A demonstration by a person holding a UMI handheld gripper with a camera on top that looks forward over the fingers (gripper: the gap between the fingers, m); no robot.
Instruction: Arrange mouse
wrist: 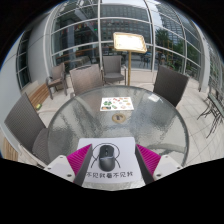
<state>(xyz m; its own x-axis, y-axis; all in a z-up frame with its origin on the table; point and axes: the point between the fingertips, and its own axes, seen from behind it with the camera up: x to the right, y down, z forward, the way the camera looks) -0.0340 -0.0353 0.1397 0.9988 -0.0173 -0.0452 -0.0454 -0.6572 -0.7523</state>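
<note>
The mouse lies closest of all, a dark rounded body resting on a white sheet printed with characters, at the near edge of the round glass bench. The hand-held gripper has its fingers spread, one purple pad on each side of the mouse, and a sliver of white sheet shows between each pad and the mouse, so it stands between them rather than being pinched. My reading is that the grasp is the step in hand: the fingers are lined up around the mouse but have not closed. The next move would call for pressing both pads evenly against the mouse's flanks, low enough that the curved shell does not squirt out forward, then lifting it clear of the sheet before carrying it. Beyond the mouse the glass runs open and bare towards a small card with coloured patches near the far side, leaving plenty of room ahead for a placement. The rim curves away to both sides of the mouse, so sideways travel meets an edge sooner than forward travel. Grey chairs ring the bench, and a stand with a sign rises well beyond it before a glazed building.
</note>
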